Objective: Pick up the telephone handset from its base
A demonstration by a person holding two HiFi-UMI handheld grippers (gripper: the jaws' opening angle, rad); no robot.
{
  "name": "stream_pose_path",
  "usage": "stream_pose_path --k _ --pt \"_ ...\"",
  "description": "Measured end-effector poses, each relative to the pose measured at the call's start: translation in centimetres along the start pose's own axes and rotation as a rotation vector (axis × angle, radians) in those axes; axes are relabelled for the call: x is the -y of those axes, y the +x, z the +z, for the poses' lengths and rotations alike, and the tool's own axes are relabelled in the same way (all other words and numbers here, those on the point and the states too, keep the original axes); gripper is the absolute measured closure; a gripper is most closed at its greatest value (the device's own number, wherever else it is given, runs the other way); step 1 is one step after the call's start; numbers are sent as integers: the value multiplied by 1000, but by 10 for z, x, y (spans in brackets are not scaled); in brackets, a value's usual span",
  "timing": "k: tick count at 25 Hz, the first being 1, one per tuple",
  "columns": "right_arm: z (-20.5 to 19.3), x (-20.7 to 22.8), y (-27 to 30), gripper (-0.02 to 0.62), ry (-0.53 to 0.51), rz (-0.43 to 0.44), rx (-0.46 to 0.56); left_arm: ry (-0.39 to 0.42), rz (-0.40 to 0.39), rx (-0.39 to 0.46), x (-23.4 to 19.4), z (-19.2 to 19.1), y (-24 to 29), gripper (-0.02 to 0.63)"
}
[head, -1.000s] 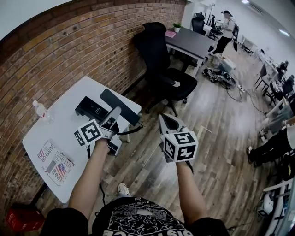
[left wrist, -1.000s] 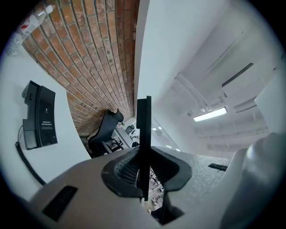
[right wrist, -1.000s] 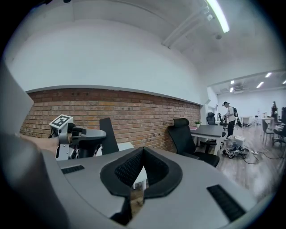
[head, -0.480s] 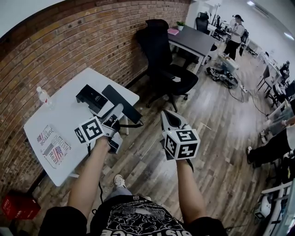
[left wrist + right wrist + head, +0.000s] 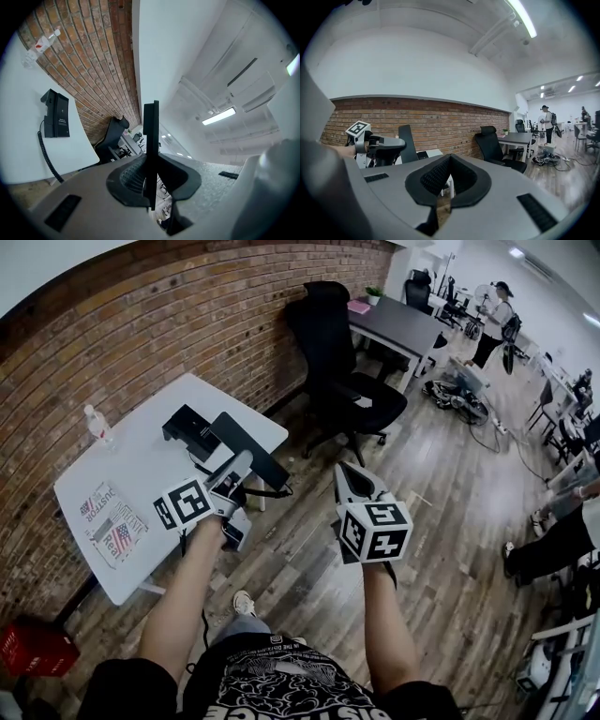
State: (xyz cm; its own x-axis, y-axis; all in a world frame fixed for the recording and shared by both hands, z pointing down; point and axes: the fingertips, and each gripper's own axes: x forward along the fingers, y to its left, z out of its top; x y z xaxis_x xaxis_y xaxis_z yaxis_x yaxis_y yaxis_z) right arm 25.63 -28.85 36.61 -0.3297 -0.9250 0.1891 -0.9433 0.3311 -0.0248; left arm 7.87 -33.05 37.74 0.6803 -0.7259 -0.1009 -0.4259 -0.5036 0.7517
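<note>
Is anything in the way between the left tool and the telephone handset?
Nothing visible stands between them. The handset is already clamped between the jaws of the left tool, lifted off its base on the white table. Only the coiled cord trails from the base off the table edge.

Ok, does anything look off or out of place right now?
Nothing looks spilled or broken. One thing is out of place, as expected: the handset is off its base, clamped in the left gripper beside the table. Its coiled cord droops over the table edge. The water bottle stands upright.
</note>
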Motion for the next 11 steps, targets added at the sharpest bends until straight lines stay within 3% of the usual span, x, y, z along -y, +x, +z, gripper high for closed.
stream_pose_path --k 11 --pt "-2 -4 2 595 -5 2 0 -6 8 2 -8 1 -6 532"
